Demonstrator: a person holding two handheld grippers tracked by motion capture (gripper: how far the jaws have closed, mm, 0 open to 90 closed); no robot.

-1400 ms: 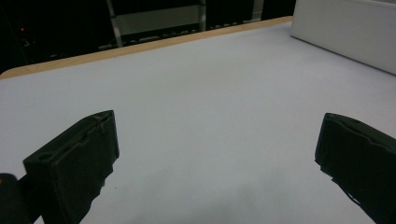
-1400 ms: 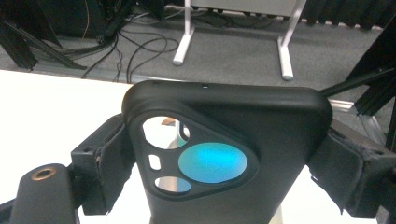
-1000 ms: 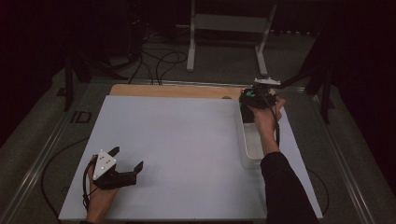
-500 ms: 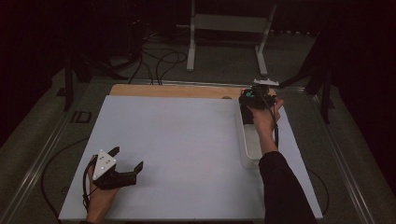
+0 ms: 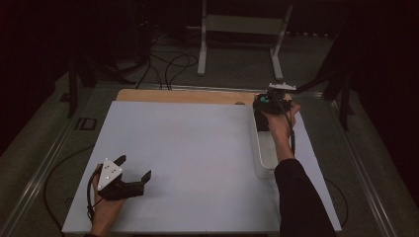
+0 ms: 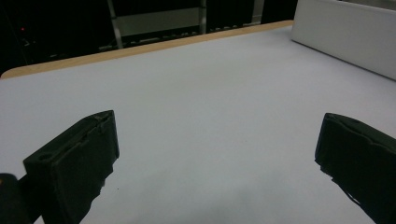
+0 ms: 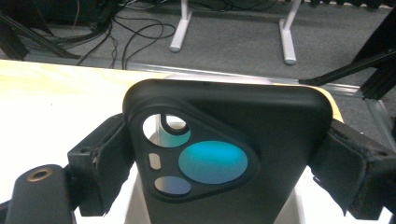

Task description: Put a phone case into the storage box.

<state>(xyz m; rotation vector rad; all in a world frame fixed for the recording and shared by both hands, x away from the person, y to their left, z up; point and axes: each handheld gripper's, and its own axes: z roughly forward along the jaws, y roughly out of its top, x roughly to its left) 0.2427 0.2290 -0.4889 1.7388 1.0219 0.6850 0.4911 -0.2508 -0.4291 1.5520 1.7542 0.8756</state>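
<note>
Phone case (image 7: 233, 158), black, clamped by its side edges in right gripper (image 5: 271, 102) above far end of white bin (image 5: 262, 160). Left gripper (image 5: 132, 174) wide open, empty. Advice: keep squeeze even; case looks slippery.

Beyond the far wooden edge of your white table (image 5: 188, 143) lies grey floor (image 5: 237, 74). A white-legged stand (image 5: 242, 24) rises there, with black cables (image 5: 163, 64) coiled at its left. Behind the stand, the room falls into darkness.
</note>
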